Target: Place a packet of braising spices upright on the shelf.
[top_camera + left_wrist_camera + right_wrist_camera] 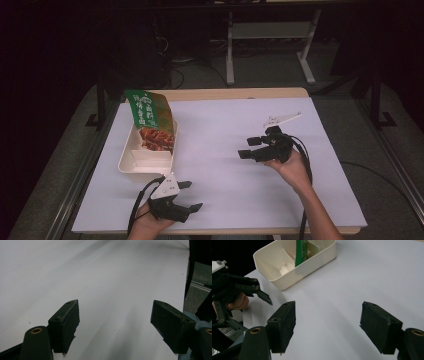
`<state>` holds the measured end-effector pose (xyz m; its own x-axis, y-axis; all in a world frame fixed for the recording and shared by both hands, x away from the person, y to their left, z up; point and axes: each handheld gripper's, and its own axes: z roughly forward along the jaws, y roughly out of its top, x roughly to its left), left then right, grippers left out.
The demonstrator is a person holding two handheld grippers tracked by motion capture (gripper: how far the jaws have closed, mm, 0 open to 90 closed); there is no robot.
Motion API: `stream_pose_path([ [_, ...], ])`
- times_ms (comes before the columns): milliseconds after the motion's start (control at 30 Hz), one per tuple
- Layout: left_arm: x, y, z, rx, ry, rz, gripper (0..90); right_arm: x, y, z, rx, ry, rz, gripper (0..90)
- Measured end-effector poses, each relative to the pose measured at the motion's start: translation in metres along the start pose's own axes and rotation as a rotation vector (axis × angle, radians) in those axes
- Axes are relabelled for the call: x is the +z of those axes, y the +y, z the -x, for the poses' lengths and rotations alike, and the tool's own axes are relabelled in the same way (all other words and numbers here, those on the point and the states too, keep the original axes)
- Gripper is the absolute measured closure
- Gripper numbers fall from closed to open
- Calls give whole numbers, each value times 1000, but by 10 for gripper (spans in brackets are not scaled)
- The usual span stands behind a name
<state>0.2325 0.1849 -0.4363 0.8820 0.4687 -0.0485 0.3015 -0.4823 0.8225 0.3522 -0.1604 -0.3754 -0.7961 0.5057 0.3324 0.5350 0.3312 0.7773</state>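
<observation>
Dim room, grey floor (260, 70)

We see a bright white table sheet (240, 150) against a room sunk in near-black on every side. Light falls from above, and soft, short shadows sit under the cream tray (131, 162) and both hands. No hard glare on the sheet. In the left gripper view the surface (105, 277) smears into pale streaks, blurred. The right gripper view is sharper, though grainy, with faint shadows.
</observation>
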Motion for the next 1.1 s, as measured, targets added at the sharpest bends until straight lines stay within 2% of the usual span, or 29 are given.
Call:
stream_pose_path([
  [1100,-1,0,-1,-7,12,-4,227,-24,-45,5,41,-20,-9,271],
])
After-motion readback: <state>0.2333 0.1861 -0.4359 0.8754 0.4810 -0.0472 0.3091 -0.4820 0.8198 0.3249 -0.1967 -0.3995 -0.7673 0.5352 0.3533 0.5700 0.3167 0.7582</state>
